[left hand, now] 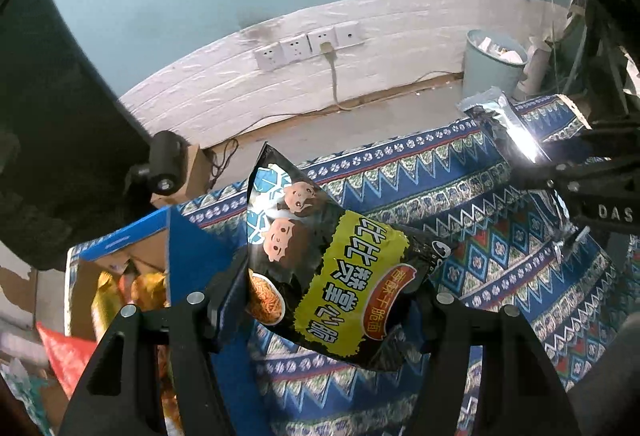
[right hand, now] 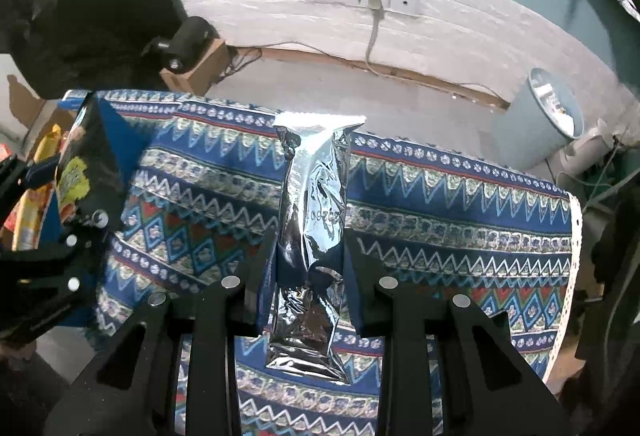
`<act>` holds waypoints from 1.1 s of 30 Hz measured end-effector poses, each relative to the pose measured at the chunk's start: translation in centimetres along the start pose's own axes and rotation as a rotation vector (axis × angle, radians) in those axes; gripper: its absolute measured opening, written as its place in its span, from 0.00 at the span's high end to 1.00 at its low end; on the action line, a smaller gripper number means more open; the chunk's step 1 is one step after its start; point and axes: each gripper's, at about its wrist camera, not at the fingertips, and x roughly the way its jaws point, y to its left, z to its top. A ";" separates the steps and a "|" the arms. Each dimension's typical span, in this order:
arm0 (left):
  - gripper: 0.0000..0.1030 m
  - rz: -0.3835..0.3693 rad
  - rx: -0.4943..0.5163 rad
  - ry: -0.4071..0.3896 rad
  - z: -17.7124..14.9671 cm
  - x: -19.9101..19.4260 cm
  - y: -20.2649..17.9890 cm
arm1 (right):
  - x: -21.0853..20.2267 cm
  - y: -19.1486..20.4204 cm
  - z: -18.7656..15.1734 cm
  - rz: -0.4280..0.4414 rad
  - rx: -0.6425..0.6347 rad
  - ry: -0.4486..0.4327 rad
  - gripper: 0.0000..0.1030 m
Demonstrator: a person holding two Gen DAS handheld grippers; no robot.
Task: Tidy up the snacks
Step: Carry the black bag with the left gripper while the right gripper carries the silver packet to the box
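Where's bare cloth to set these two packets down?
The patterned blue tablecloth lies bare from the silver foil packet to its lace-trimmed right edge. The left end is crowded: an open blue cardboard box already holds snacks beside the black noodle-snack bag.

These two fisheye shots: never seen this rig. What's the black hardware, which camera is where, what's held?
No robot here: a person holds one pair of tongs in each hand, and a camera on each looks forward along its fingers. The left view shows the left tongs shut on a black noodle bag; the right tongs show at its right edge. The right view shows the right tongs shut on a silver pack. Below both lies a patterned cloth. At the left stands a blue box with snacks inside.
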 end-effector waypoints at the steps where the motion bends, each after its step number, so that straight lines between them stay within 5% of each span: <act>1: 0.36 0.003 -0.002 0.001 -0.3 -0.5 0.3 | -0.2 0.3 0.0 0.005 -0.001 -0.003 0.73; 18: 0.36 0.061 -0.088 -0.020 -3.9 -5.8 6.3 | -3.0 6.0 0.4 0.091 -0.054 -0.025 0.73; 33: 0.36 0.080 -0.148 -0.053 -7.0 -8.2 10.6 | -4.7 15.3 2.3 0.148 -0.194 -0.048 0.73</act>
